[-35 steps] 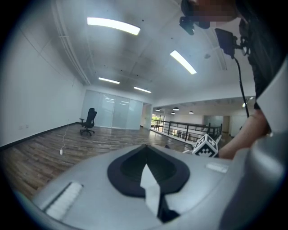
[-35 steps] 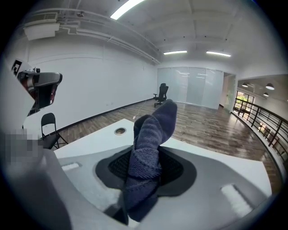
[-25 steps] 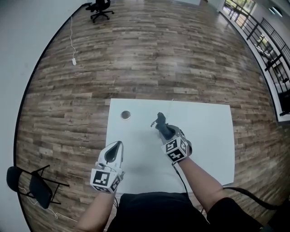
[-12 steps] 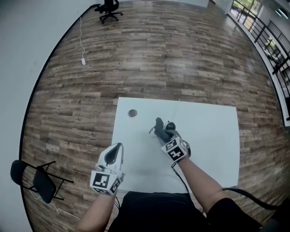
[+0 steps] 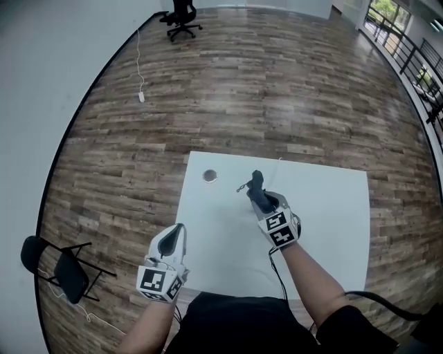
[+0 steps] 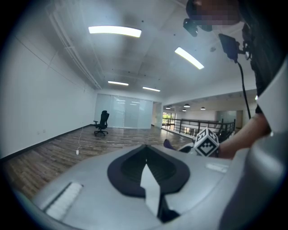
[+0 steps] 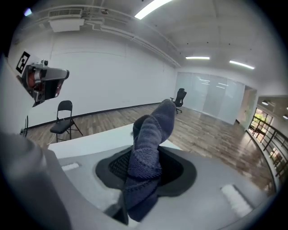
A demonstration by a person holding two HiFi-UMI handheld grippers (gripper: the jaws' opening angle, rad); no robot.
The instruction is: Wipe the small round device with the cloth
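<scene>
The small round device (image 5: 210, 176) lies on the white table (image 5: 325, 228) near its far left corner. My right gripper (image 5: 264, 200) (image 7: 145, 177) hovers over the middle of the table, to the right of the device and apart from it. It is shut on a dark blue-grey knitted cloth (image 5: 256, 185) (image 7: 150, 143) that sticks up and forward out of the jaws. My left gripper (image 5: 178, 231) (image 6: 146, 173) is by the table's near left edge, jaws together with nothing in them.
A black folding chair (image 5: 59, 269) (image 7: 63, 119) stands on the wood floor left of the table. An office chair (image 5: 181, 14) and a cable with a plug (image 5: 141, 97) are farther off. A railing (image 5: 408, 48) runs at the upper right.
My right gripper has risen a little with the cloth, which now stands more upright. The left gripper has drifted slightly toward the table's left edge. The head view has shifted.
</scene>
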